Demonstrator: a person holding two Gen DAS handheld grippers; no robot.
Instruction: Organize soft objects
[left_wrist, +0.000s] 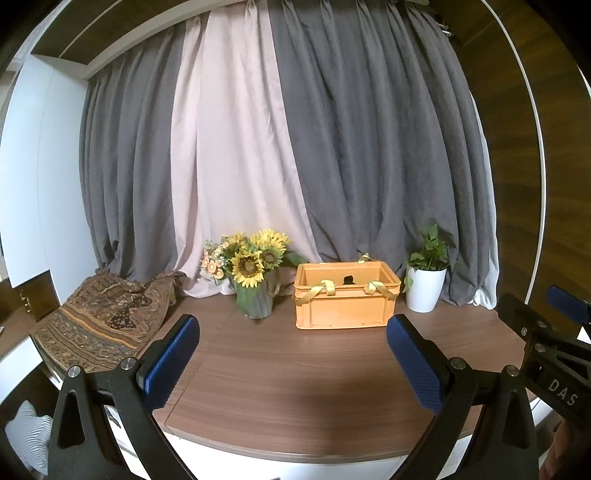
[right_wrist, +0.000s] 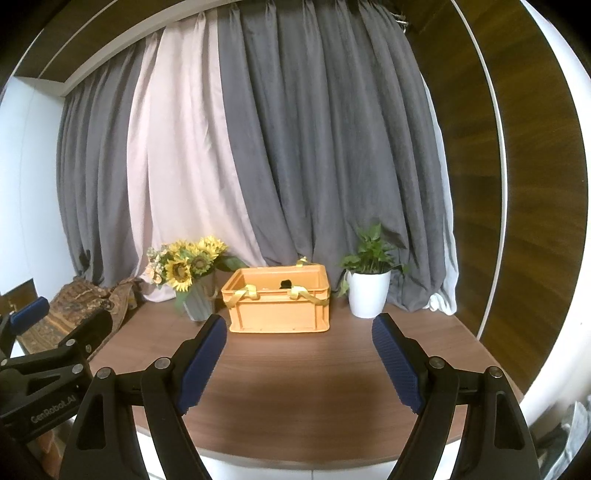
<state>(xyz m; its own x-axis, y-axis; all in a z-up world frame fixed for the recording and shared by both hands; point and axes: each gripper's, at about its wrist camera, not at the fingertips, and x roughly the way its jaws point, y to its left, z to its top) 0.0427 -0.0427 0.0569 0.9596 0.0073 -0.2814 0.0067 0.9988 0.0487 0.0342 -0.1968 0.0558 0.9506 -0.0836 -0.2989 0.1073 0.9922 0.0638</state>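
An orange plastic crate (left_wrist: 345, 299) with yellow straps over its rim stands at the back of the wooden table (left_wrist: 295, 373); it also shows in the right wrist view (right_wrist: 279, 301). A small dark object (left_wrist: 348, 280) peeks up inside it. A patterned brown cloth (left_wrist: 107, 317) lies crumpled at the table's left end, and shows in the right wrist view (right_wrist: 74, 306). My left gripper (left_wrist: 293, 328) is open and empty above the table's front. My right gripper (right_wrist: 299, 328) is open and empty, to the right of the left one.
A vase of sunflowers (left_wrist: 255, 273) stands left of the crate. A white pot with a green plant (left_wrist: 424, 284) stands right of it. Grey and pink curtains (left_wrist: 258, 147) hang behind. The table's front edge is curved.
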